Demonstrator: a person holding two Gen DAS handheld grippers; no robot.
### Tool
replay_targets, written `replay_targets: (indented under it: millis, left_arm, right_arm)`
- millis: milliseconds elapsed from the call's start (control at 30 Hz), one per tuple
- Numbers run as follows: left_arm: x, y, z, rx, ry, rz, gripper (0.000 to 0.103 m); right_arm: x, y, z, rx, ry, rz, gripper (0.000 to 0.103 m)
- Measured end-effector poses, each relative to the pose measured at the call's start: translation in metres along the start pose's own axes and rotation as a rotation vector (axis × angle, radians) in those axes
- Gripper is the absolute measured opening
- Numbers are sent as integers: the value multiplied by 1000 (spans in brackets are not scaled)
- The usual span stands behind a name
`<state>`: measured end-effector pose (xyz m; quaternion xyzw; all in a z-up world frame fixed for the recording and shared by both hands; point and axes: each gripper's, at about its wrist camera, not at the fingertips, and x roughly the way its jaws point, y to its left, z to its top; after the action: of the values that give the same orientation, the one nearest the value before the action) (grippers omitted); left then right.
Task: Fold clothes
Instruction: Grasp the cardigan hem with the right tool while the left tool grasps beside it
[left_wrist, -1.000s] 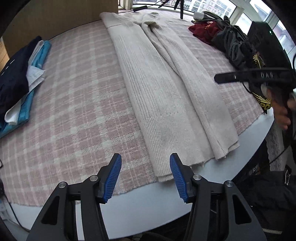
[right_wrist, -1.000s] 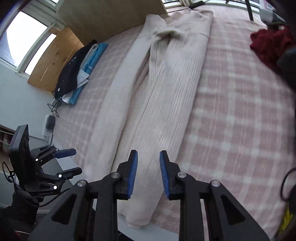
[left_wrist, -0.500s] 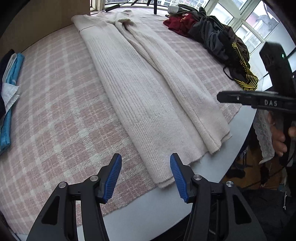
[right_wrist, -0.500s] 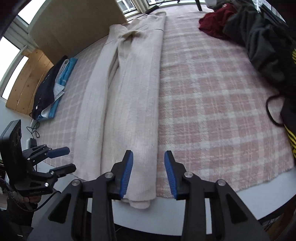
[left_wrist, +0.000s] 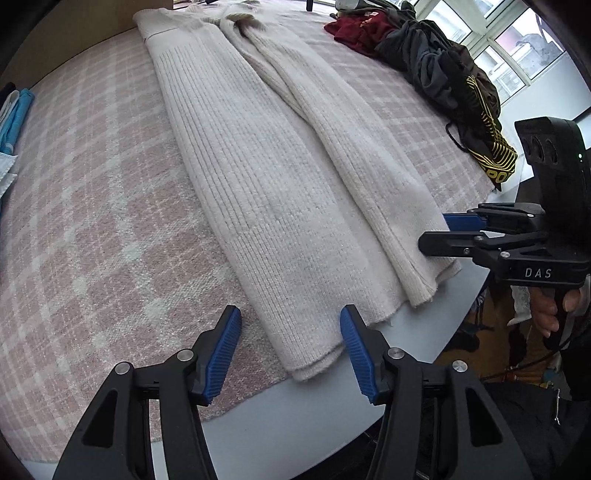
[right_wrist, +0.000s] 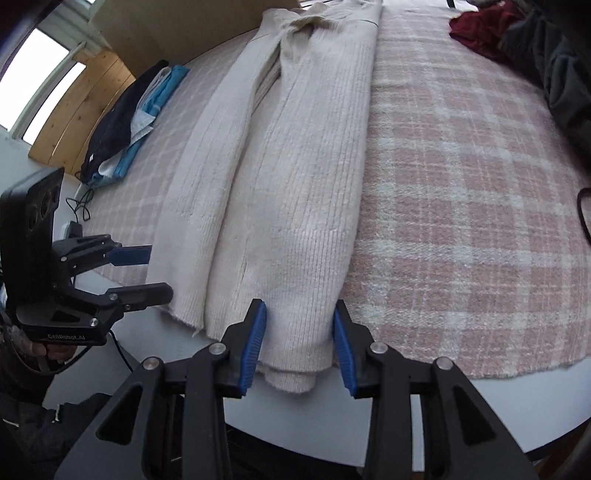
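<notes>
While a stack of folded dark and blue clothes (right_wrist: 127, 122) sits at the far left edge of the pink plaid cloth (left_wrist: 85, 206) covering the tabletop (left_wrist: 295, 413), the left claw (left_wrist: 290, 349) hangs just above the near edge with its blue pads (left_wrist: 221, 354) spread wide, holding nothing. Between those pads lies the near left corner of the cream ribbed knit garment (left_wrist: 266, 177), which stretches lengthwise from the far side of the tabletop to its near rim, folded into long narrow panels that overlap along the middle. Its hem slightly overhangs the edge of the plaid cloth onto the bare grey tabletop.

Further right, the right claw (right_wrist: 300, 339) straddles the garment's near right corner, its pads (right_wrist: 253, 341) partly open on either side of the thick folded hem; whether they touch the knit cannot be told. From the left wrist view this claw (left_wrist: 439, 234) shows side-on at the garment's right edge, a hand (left_wrist: 546, 314) gripping its handle below.

At the far right of the tabletop, well apart from the garment, lies a heap of dark clothes (left_wrist: 443, 74) with a red piece (left_wrist: 358, 31) behind and a black-and-yellow item (left_wrist: 495, 155) nearest the rim.
</notes>
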<state>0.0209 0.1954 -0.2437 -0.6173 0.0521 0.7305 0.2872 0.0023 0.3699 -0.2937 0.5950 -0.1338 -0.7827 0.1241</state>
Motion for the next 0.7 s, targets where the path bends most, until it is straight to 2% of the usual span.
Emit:
replay_targets:
  millis: [33, 67, 133, 233, 300, 367, 433, 567, 633, 700]
  left_arm:
    - [0, -2, -1, 1, 0, -2, 44]
    - [0, -4, -1, 2, 4, -21, 32]
    - [-1, -7, -1, 19, -6, -20, 27]
    - [-1, -9, -1, 39, -13, -20, 23]
    - [0, -7, 1, 18, -22, -44, 16]
    - [-4, 2, 2, -15, -26, -81, 14]
    - [-9, 9, 4, -37, -34, -116, 14]
    - [-30, 10, 13, -78, -62, -200, 13]
    - [-49, 11, 27, -87, -96, -254, 13]
    - [-76, 13, 49, -68, -148, -272, 13]
  right_arm:
    - [1, 3, -1, -20, 2, -4, 36]
    - [0, 3, -1, -25, 5, 3, 34]
    - [0, 4, 2, -34, 12, 25, 26]
    - [0, 5, 5, -56, 24, 40, 24]
    - [4, 6, 9, -44, 30, 54, 22]
    - [4, 0, 11, 4, 35, 91, 17]
    - [1, -9, 12, 73, 39, 161, 15]
    - [-13, -23, 19, 226, 29, 363, 15]
    - [-30, -23, 35, 262, -12, 447, 15]
    - [-52, -19, 56, 265, -61, 503, 15]
